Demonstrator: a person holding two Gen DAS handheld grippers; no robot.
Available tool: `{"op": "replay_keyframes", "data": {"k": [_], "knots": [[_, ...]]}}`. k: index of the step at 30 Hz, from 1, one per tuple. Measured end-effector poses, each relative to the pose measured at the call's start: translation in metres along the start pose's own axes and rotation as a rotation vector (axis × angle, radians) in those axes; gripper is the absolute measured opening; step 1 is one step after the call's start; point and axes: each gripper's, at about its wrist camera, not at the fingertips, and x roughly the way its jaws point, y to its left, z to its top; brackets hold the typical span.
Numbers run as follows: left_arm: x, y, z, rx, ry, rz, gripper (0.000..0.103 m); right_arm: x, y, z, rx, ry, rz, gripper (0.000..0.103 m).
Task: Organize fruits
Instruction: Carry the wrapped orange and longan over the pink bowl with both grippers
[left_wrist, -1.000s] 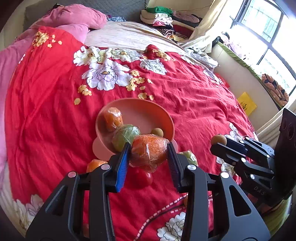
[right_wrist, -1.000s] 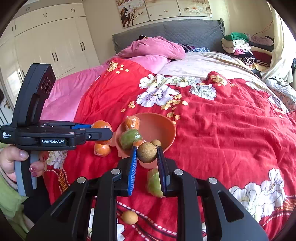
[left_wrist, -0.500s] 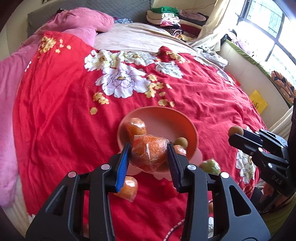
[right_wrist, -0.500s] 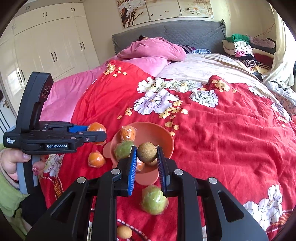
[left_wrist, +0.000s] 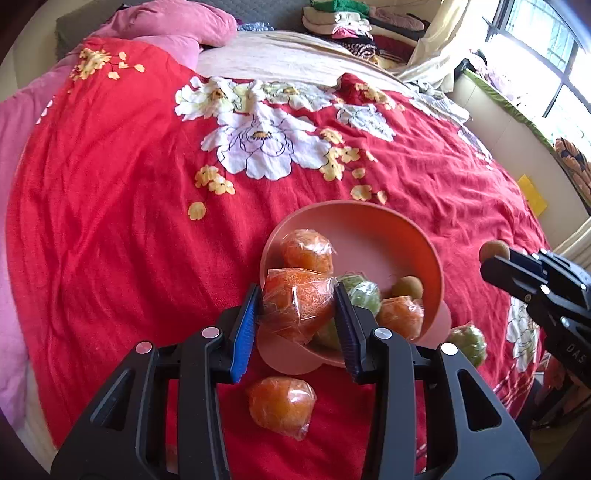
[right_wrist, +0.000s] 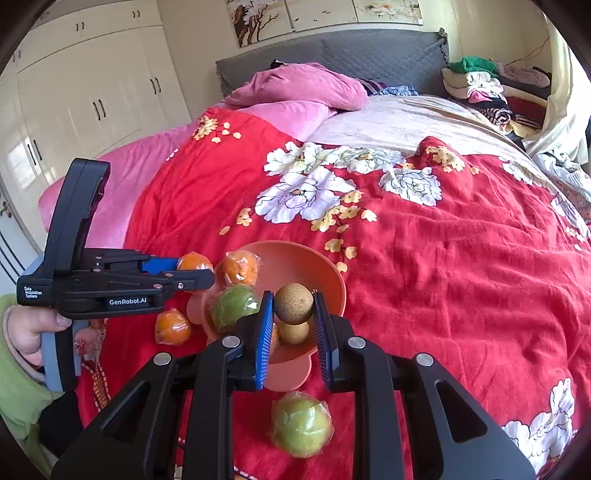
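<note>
**Both claws loaded over the fruit bowl**

My left claw (left_wrist: 297, 308) is clamped on a plastic-wrapped orange (left_wrist: 295, 304), held just at the near rim of the pink bowl (left_wrist: 388, 225). My right claw (right_wrist: 293, 319) is clamped on a small brown round fruit (right_wrist: 293, 303), hanging over the bowl's near side.

Only the right wrist view gives me the hand (right_wrist: 27, 332) gripping the left tool, the white wardrobe (right_wrist: 92, 85), the grey headboard (right_wrist: 332, 51), and a loose wrapped green fruit (right_wrist: 301, 424) just below my right claw. Only the left wrist view gives me the window (left_wrist: 546, 44) far to the right and a loose wrapped orange on the cover (left_wrist: 282, 404) directly beneath my left claw.

Everything sits on a bed under a red flowered cover (left_wrist: 110, 221), with pink bedding (right_wrist: 295, 88) at the far end and folded clothes (right_wrist: 476, 81) beyond.

The bowl tilts, its mouth turned toward my claws. The fruits are round; I can tell no long axis.
</note>
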Motion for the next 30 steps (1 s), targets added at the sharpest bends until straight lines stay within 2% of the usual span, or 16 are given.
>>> {"op": "replay_keyframes", "data": {"k": [30], "knots": [[0.033, -0.004, 0.015, -0.008, 0.013, -0.036, 0.032, 0.057, -0.011, 0.008, -0.002, 0.084, -0.024, 0.020]]}}
